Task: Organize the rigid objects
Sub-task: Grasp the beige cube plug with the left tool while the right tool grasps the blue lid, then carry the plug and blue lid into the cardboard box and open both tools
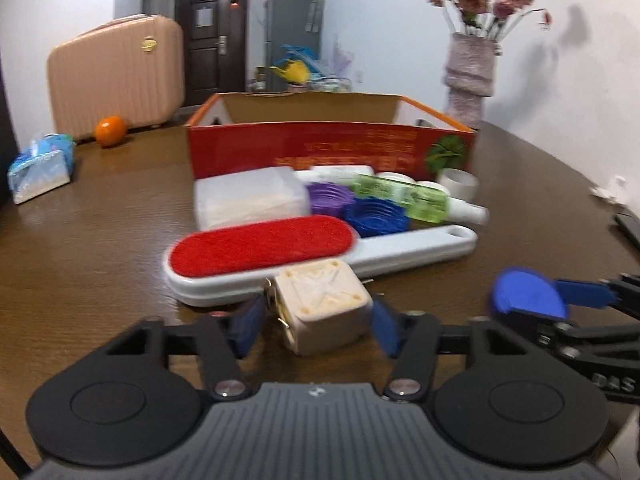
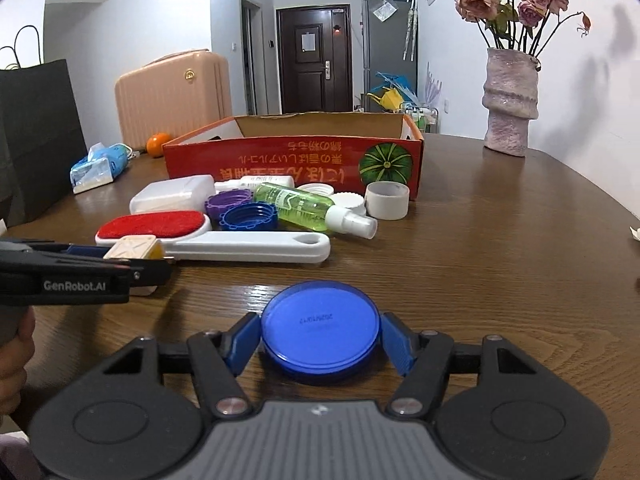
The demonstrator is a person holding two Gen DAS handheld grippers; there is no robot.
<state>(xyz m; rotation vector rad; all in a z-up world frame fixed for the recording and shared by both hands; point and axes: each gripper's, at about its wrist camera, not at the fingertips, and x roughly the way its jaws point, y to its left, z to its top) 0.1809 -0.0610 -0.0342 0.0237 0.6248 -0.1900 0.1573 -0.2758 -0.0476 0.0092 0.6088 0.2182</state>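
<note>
Two grippers are in your hands, each closed on something: your left gripper (image 1: 316, 320) pinches a cream cube (image 1: 324, 304) between its blue pads at the lower centre of the left wrist view, and your right gripper (image 2: 320, 340) clamps a blue round lid (image 2: 320, 330) by its rim at the lower centre of the right wrist view. Writing first: "GenRobot.AI" reads in white on the black body of your left gripper at the left edge of the right wrist view, and a fragment "DAS" shows on the right gripper's body at the lower right of the left wrist view. The red cardboard box (image 2: 294, 160) carries upside-down yellow characters and a green pumpkin picture; faint print on the lid is too small to read. Your left gripper reaches in level from the left, with your hand (image 2: 16, 356) at the lower left behind it; the cube sits just in front of the white lint brush (image 2: 224, 240) with its red pad. Behind the brush, in mid frame, lie a purple ring (image 2: 228, 202), a blue ring (image 2: 250, 218), a green spray bottle (image 2: 312, 210), a white plastic case (image 2: 172, 196) and a tape roll (image 2: 387, 199), all on the brown table (image 2: 500, 260) in front of the box.
</note>
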